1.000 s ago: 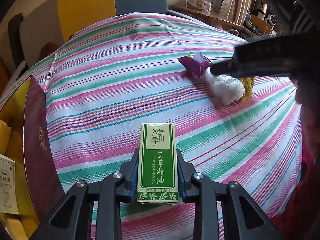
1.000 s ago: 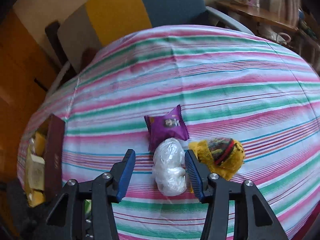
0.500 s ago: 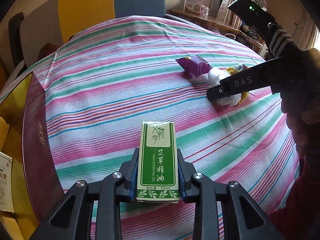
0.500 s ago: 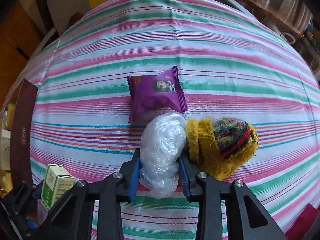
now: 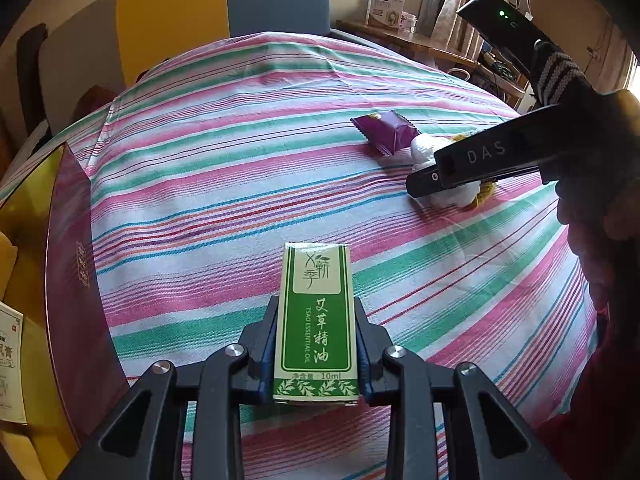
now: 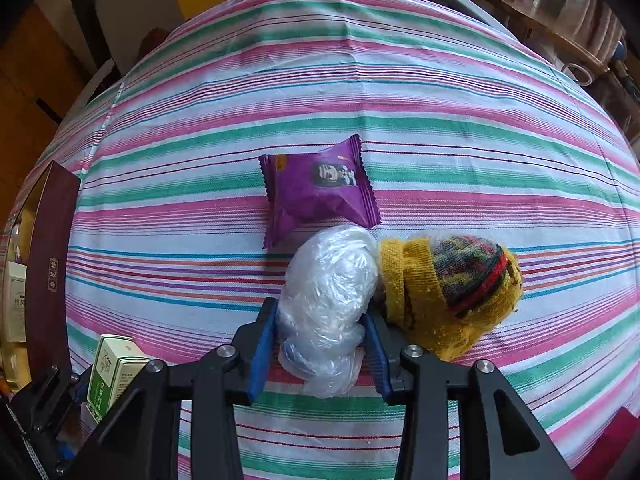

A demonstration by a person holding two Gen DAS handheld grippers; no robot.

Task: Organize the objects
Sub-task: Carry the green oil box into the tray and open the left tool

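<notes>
Left gripper (image 5: 316,354) clamps box (image 5: 315,320); right gripper (image 6: 320,344), jaws just widening, pinches slippery bag (image 6: 328,296): may slip.

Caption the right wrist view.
Right tongs straddling a crumpled plastic bag beside a knitted hat.

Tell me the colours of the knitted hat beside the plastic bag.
Mustard yellow knitted hat with a multicoloured striped crown; clearest in the right wrist view.
</notes>
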